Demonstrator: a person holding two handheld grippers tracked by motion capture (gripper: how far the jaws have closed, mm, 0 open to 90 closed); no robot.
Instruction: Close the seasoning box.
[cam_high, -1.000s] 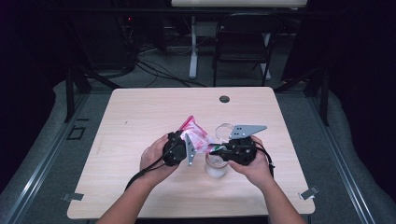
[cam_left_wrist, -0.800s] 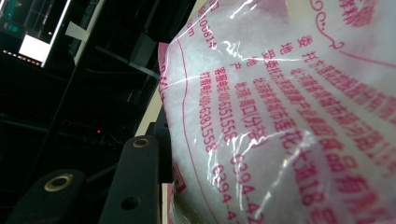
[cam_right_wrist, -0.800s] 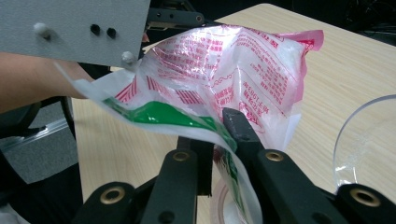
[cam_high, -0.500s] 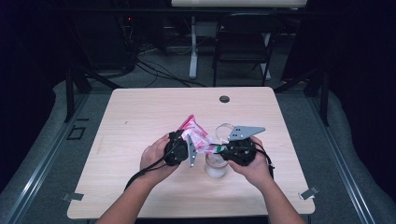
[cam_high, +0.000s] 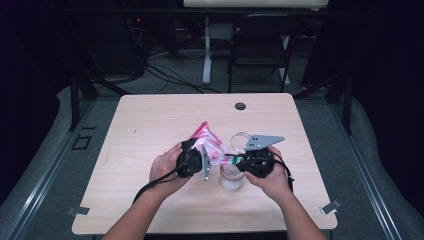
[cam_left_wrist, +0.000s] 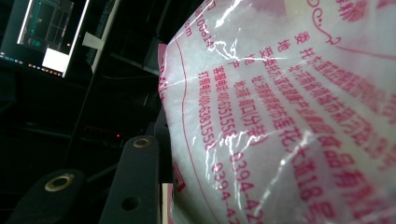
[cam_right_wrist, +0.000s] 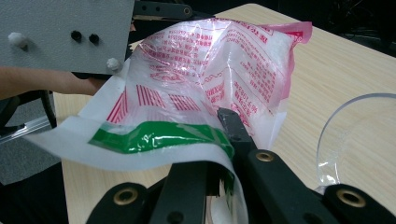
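— Where's the bag?

— I see the pink-printed bag (cam_high: 207, 145) held up over the table (cam_high: 150, 130), between both tools, just above the clear cup (cam_high: 232, 176).

— Your grip?

— My left gripper (cam_high: 200, 161) clamps its body, plastic pressed against one jaw. My right gripper (cam_right_wrist: 224, 140) has just closed, pinching the green-striped mouth edge (cam_right_wrist: 159, 133).

In the left gripper view the bag (cam_left_wrist: 289, 116) runs past the top, right and bottom edges and hides one jaw. In the right gripper view the cup (cam_right_wrist: 359, 140), beside the jaws, is cut by the right edge.
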